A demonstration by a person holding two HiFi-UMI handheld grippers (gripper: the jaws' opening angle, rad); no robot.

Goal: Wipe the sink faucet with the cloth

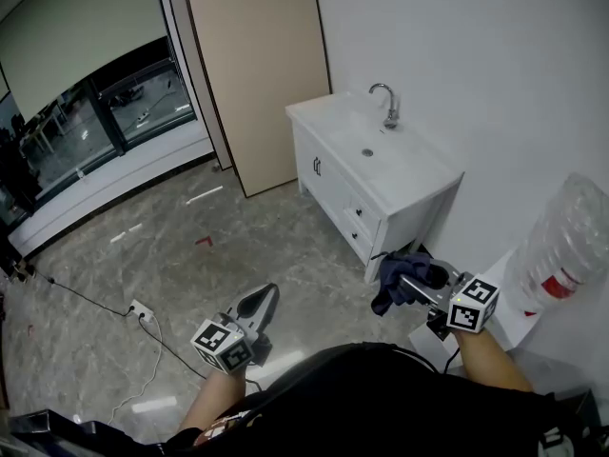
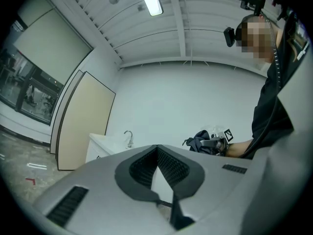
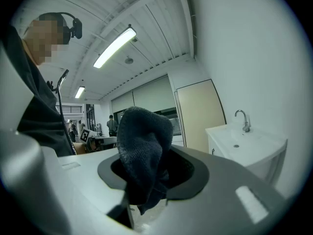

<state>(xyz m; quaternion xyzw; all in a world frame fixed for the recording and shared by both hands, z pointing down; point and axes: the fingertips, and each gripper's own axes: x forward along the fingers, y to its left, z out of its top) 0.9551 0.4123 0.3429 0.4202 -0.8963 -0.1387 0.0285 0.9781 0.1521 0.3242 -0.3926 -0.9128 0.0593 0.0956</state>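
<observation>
A chrome faucet (image 1: 384, 103) stands at the back of a white sink cabinet (image 1: 419, 171) against the wall, some way ahead of both grippers. My right gripper (image 1: 407, 280) is shut on a dark bunched cloth (image 1: 395, 276), held level in the air short of the cabinet's near corner. In the right gripper view the cloth (image 3: 143, 148) fills the jaws, with the faucet (image 3: 243, 119) far off to the right. My left gripper (image 1: 267, 299) is shut and empty, low at the left. From the left gripper view the faucet (image 2: 128, 137) and the cloth (image 2: 197, 142) are small.
A beige door panel (image 1: 262, 74) leans on the wall left of the cabinet. A large water bottle (image 1: 563, 244) sits at the right edge. A power strip with its cable (image 1: 141, 310) lies on the marble floor at the left. Windows (image 1: 95, 122) line the far left.
</observation>
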